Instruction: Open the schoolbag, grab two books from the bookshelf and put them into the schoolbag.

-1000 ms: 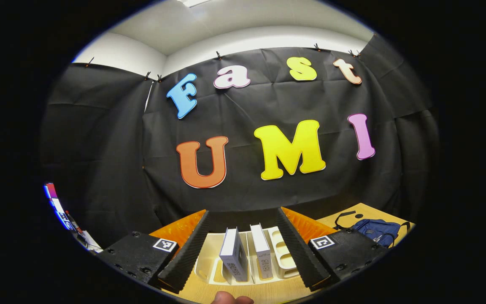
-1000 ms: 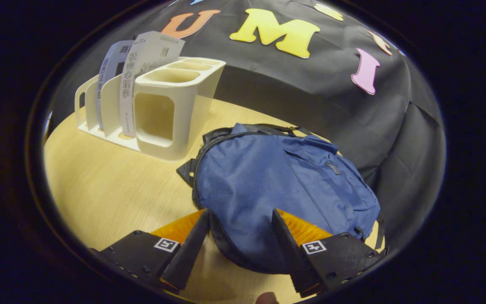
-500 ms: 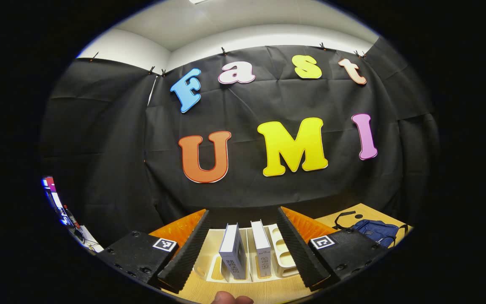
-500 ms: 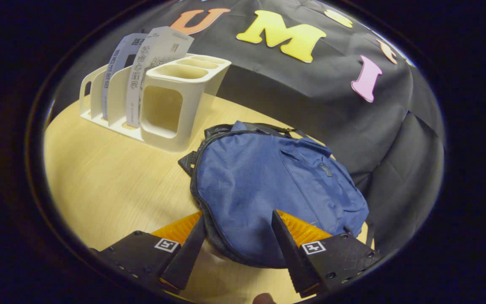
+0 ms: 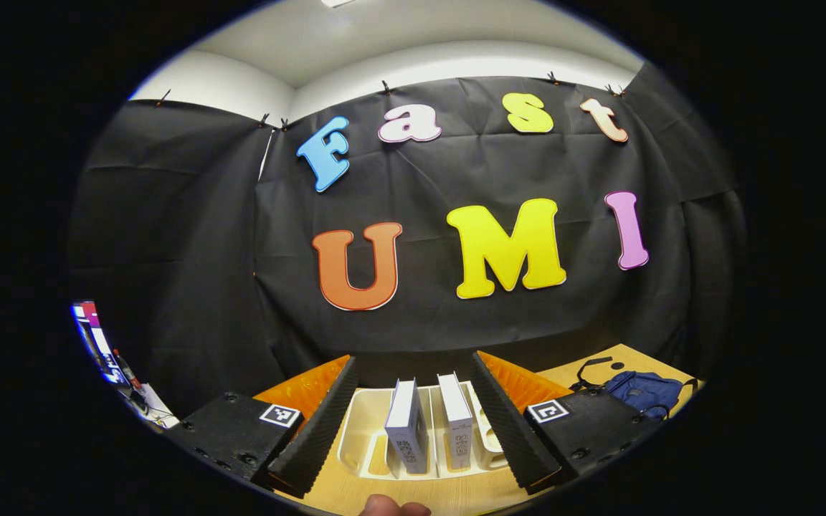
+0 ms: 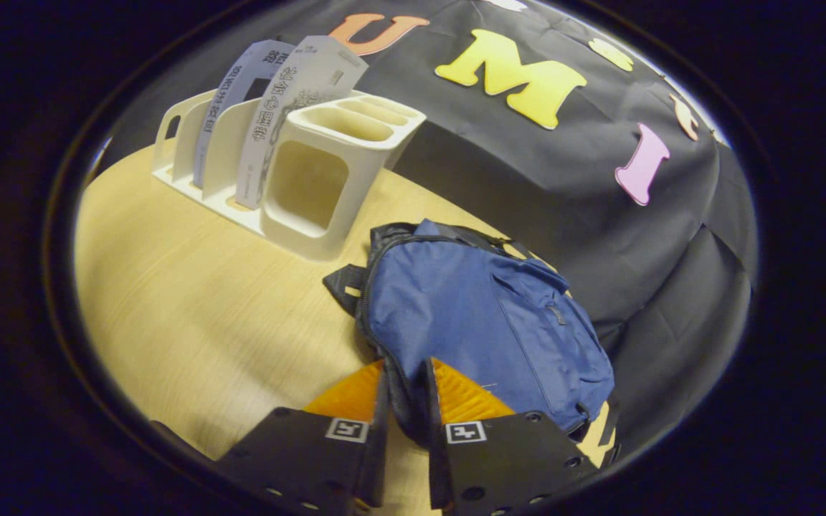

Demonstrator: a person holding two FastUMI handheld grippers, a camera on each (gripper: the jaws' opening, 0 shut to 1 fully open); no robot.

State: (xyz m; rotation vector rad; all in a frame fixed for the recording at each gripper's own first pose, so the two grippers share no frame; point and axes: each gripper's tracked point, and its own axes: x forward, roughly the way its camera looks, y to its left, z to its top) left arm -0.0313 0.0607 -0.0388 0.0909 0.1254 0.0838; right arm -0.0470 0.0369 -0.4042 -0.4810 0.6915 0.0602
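My right hand-held gripper [image 6: 404, 423] has just closed: a second ago its fingers stood wide on either side of the near edge of the blue schoolbag [image 6: 485, 322], and now they are pinched narrow on a fold of that edge, right by the dark zipper seam. I judge this to be the grab that starts the opening; the bag looks zipped all round, so no book can go in yet. Whether I have the zipper pull or just cloth I cannot tell.

Beyond those fingers the bag lies flat on the wooden surface [image 6: 183, 301], and farther ahead to the left stands the white bookshelf [image 6: 312, 186], just beside the bag's top, with two books [image 6: 298, 122] upright in its slots.

My left hand-held gripper [image 5: 413, 423] has stayed wide open, hovering with the shelf and both books between and ahead of its fingers, touching nothing. Its far-right edge shows the bag, well apart. The shelf's closeness to the bag may crowd the flap.
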